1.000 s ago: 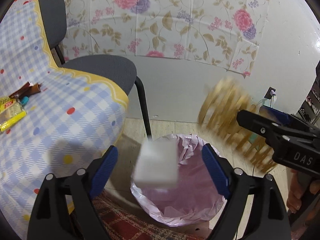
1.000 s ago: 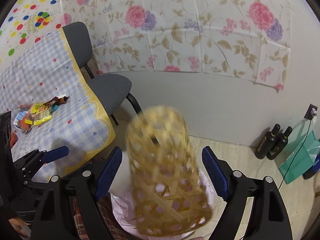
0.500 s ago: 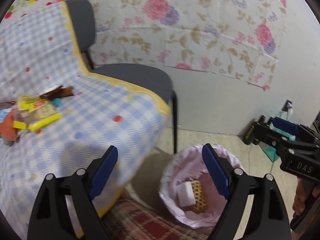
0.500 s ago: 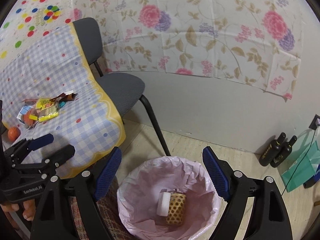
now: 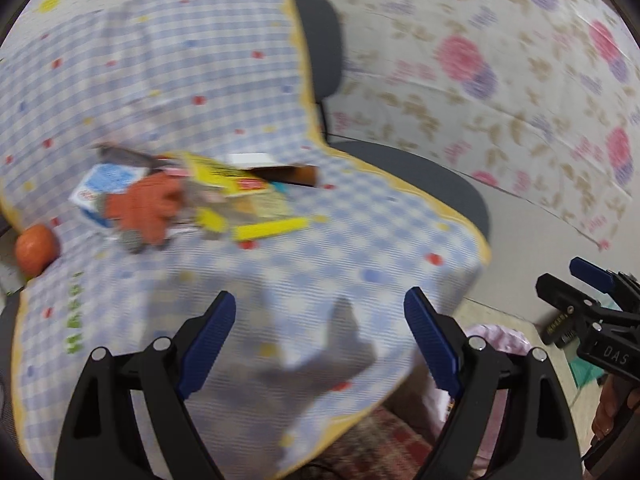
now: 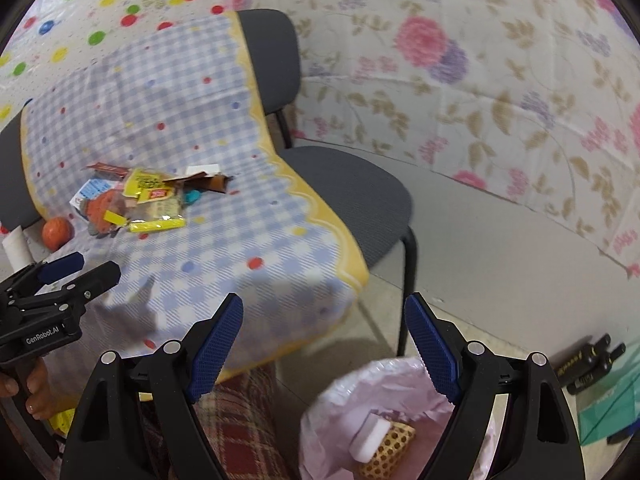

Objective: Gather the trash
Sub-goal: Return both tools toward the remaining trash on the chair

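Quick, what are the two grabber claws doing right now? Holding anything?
Left gripper: open, holding nothing, above the blue checked tablecloth.
Right gripper: open, holding nothing.

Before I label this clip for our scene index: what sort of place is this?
Probably a home dining corner. A table under a checked tablecloth has a grey chair pushed up to it, a floral sheet covers the wall, and a pink-lined bin stands on the floor beside a plaid rug.
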The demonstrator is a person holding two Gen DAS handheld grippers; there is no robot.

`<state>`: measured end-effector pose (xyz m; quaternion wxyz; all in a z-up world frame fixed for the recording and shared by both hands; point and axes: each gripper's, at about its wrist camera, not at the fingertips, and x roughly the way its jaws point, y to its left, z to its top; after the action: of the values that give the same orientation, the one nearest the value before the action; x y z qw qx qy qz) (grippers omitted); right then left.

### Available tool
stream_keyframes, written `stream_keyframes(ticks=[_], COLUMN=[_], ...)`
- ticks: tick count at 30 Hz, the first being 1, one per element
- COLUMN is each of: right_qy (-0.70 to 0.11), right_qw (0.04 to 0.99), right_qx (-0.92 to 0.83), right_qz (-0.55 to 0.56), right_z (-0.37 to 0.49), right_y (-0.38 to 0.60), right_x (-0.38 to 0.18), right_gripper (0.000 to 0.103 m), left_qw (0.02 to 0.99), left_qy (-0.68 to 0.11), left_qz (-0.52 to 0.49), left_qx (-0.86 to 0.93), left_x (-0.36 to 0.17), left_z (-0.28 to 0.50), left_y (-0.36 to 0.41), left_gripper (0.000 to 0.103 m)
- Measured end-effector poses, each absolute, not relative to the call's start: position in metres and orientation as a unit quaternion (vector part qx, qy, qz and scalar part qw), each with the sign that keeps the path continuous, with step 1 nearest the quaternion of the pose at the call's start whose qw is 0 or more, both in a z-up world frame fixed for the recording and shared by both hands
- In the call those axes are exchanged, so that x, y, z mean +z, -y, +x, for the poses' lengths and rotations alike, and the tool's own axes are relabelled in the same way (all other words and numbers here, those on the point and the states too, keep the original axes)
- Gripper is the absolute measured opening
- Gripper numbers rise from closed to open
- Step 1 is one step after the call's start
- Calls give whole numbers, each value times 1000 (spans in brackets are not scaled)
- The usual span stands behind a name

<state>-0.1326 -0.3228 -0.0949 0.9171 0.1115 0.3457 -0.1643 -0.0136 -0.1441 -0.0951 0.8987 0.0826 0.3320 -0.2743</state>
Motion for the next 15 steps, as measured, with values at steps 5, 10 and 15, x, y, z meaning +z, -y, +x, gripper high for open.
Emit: stream_keyframes(ticks=[5,10,15], right_qy=[-334,-325,-328], right_qw=[929,937,939], right_qx=[-134,-106,-81], right_qz=[92,77,63], right_z=[-96,-55,-18], right_y=[308,298,287], right_x=[-79,-67,-67], right_gripper=[82,79,74], left_qw=[913,926,935], left_qy=[-334,-324,-317], left_qz=[65,54,48], left_qx=[-225,-184,-151], left_x=[-83,-67,-57], left_z=[10,32,56], left_y=[112,87,70], left_gripper=[84,84,84])
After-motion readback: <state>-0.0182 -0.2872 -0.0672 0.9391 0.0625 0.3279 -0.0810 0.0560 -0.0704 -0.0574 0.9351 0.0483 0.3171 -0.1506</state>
